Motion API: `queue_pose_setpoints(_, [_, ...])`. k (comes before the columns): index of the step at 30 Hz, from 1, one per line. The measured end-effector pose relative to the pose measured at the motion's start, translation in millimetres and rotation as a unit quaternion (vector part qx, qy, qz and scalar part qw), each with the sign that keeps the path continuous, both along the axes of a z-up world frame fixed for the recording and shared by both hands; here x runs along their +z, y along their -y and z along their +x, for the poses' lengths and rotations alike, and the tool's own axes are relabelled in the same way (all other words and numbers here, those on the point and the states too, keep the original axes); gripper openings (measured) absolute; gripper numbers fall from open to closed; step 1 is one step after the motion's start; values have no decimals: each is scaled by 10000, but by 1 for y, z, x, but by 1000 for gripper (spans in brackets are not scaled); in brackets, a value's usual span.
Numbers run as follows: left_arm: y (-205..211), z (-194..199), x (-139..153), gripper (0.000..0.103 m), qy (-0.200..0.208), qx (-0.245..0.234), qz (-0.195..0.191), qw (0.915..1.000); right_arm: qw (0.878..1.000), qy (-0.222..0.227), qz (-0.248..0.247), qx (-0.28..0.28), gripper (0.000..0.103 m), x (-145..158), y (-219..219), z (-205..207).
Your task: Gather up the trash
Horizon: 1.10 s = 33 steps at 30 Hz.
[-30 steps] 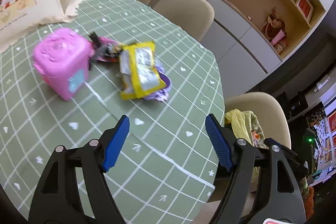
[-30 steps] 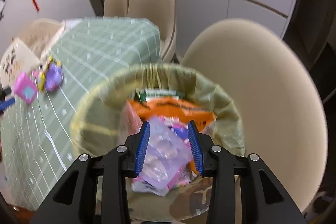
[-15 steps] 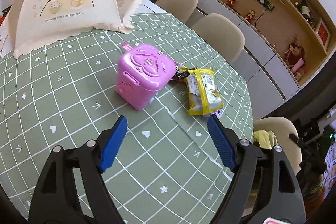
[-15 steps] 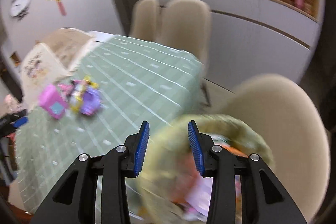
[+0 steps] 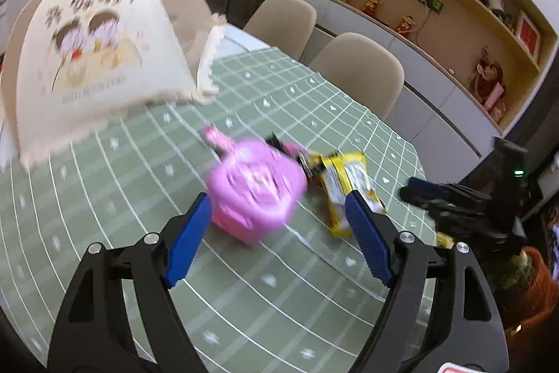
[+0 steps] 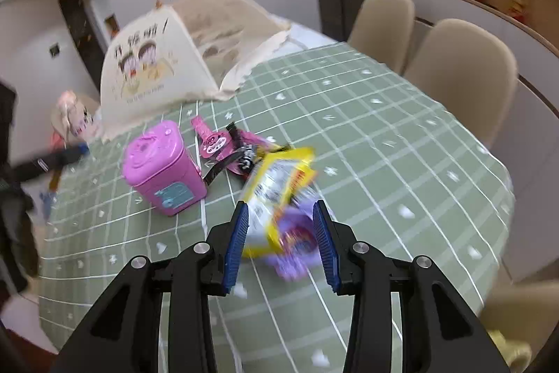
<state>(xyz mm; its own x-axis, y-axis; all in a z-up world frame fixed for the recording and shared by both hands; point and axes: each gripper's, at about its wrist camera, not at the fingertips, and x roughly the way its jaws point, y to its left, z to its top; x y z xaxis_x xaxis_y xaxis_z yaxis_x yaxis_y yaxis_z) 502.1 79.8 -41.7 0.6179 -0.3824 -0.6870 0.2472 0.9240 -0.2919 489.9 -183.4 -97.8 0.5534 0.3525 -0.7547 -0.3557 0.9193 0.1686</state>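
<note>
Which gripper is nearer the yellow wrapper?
Right. The right gripper is open just in front of the yellow wrapper; the left gripper faces the pink box, wrapper off to its side.

Open green counter (image 6: 401,163) runs clear on the right of the wrappers, all the way to the chairs (image 6: 464,72). On the left the pink box (image 6: 164,168) stands upright, just beside the yellow wrapper (image 6: 279,177) and pink wrapper (image 6: 216,142), crowding that side. Behind them the food cover (image 5: 94,65) walls off the back. Bare cloth lies in front of the left gripper (image 5: 279,233).
</note>
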Motion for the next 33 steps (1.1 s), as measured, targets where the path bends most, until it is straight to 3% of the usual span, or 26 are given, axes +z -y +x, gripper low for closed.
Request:
queue_pose_setpoints(5, [-19, 66, -10, 75, -36, -821, 171, 9965, 9997, 175, -66, 128, 37, -10, -21, 23])
queue_pose_setpoints(10, [-29, 143, -58, 67, -385, -1216, 352, 9912, 9992, 261, -289, 88, 37, -16, -15, 32])
queue_pose_setpoints(16, [-18, 202, -102, 62, -850, -1736, 60, 9811, 9992, -19, -309, -256, 37, -25, 4, 45])
queue_pose_setpoints(19, [-2, 217, -111, 62, -1035, -2138, -56, 9714, 9990, -247, -141, -356, 37, -32, 9, 49])
queue_pose_setpoints(25, [45, 226, -116, 62, -1213, -3209, 225, 9390, 9987, -445, -89, -229, 37, -41, -8, 55])
queue_pose_setpoints(28, [51, 229, -118, 62, -1182, -3186, 282, 9401, 9990, -349, -269, -35, 35, -45, -22, 55])
queue_pose_setpoints(30, [47, 229, -116, 62, -1123, -3039, 141, 9460, 9988, -271, -382, 108, 21, -43, -30, 52])
queue_pose_setpoints(33, [36, 228, -115, 62, -1138, -2877, 87, 9509, 9984, -292, -327, 353, 13, -37, -35, 45])
